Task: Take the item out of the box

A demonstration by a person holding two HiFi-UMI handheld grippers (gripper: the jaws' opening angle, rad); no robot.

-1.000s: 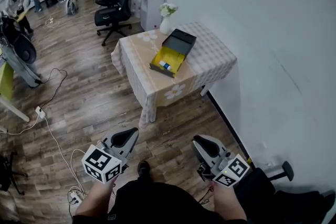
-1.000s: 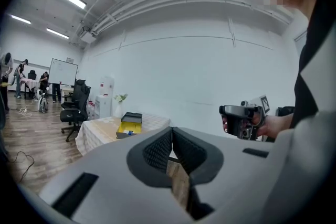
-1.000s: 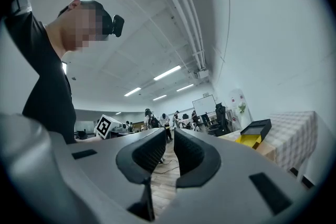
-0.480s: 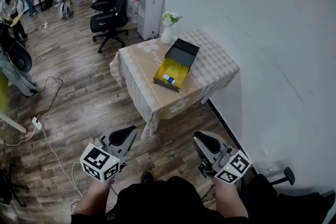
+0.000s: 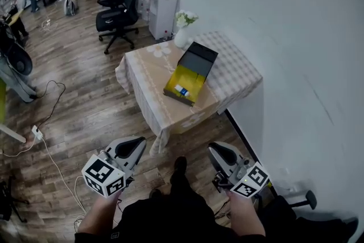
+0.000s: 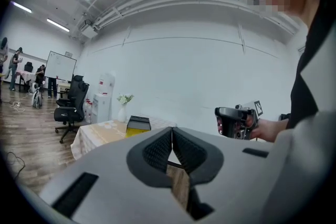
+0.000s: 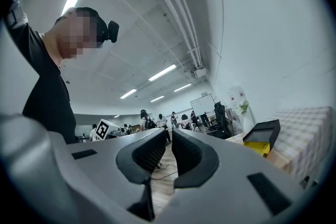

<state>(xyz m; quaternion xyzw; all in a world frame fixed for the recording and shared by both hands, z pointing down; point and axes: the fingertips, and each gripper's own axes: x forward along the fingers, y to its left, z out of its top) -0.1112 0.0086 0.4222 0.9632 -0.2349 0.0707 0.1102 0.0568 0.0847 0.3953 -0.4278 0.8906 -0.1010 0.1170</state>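
Note:
A yellow box (image 5: 186,82) with its black lid (image 5: 200,57) swung open lies on a cloth-covered table (image 5: 153,82) some way ahead. Inside it lies a small white and blue item (image 5: 181,90). My left gripper (image 5: 133,147) and right gripper (image 5: 220,152) are both held low in front of the person's body, over the wooden floor and well short of the table. Both are shut with nothing between the fingers. The box (image 6: 138,124) shows far off in the left gripper view, and the box (image 7: 261,137) at the right edge of the right gripper view.
A white vase of flowers (image 5: 182,28) stands at the table's far corner. Office chairs (image 5: 116,11) and a water dispenser (image 5: 165,0) stand behind it. A white wall runs along the right. Cables (image 5: 42,136) lie on the floor at left. People stand far back left.
The person has stepped forward, so the table and box sit a little nearer and more central. Both grippers stay shut and low.

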